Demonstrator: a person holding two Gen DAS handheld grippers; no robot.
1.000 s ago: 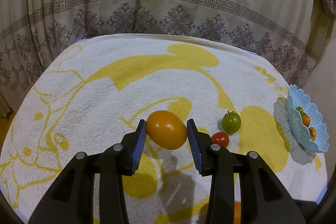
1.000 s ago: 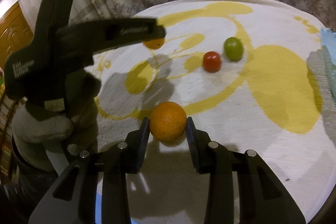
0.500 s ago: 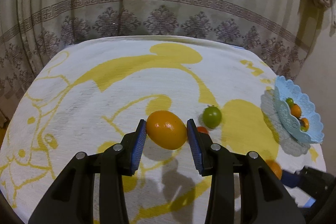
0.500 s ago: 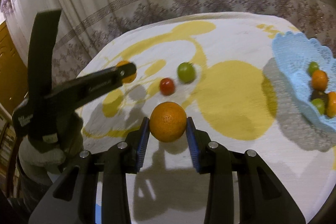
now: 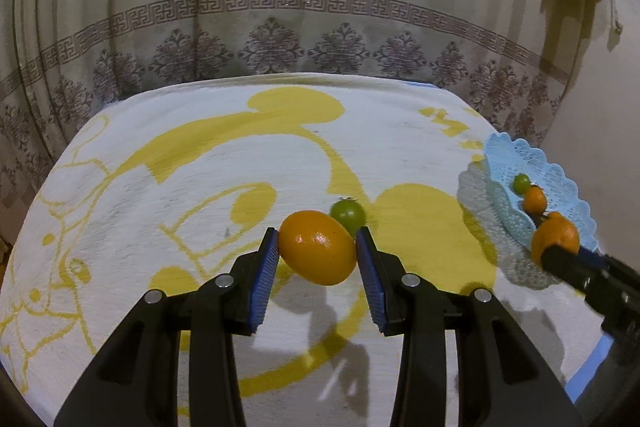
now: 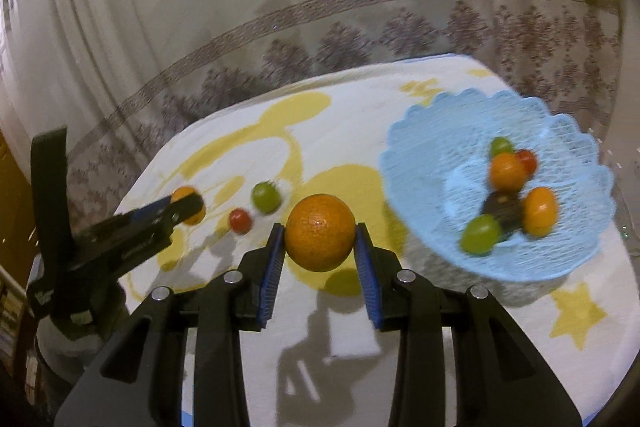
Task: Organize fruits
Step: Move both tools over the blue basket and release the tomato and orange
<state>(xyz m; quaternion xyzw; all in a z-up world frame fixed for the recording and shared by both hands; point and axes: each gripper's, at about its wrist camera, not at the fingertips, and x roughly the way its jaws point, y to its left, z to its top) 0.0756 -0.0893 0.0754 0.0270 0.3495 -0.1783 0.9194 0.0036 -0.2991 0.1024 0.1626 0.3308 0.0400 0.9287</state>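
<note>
Right wrist: six fruits in basket [image 6: 420, 131]; two on cloth [image 6: 360, 99]; each tongs grips one orange.

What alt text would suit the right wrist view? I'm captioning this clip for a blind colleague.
The right gripper clamps a round orange above a white-and-yellow tablecloth, close to a light blue lace-edged basket holding several small fruits. To the left, the left gripper holds a smaller orange fruit, with a red tomato and green tomato loose on the cloth.
</note>
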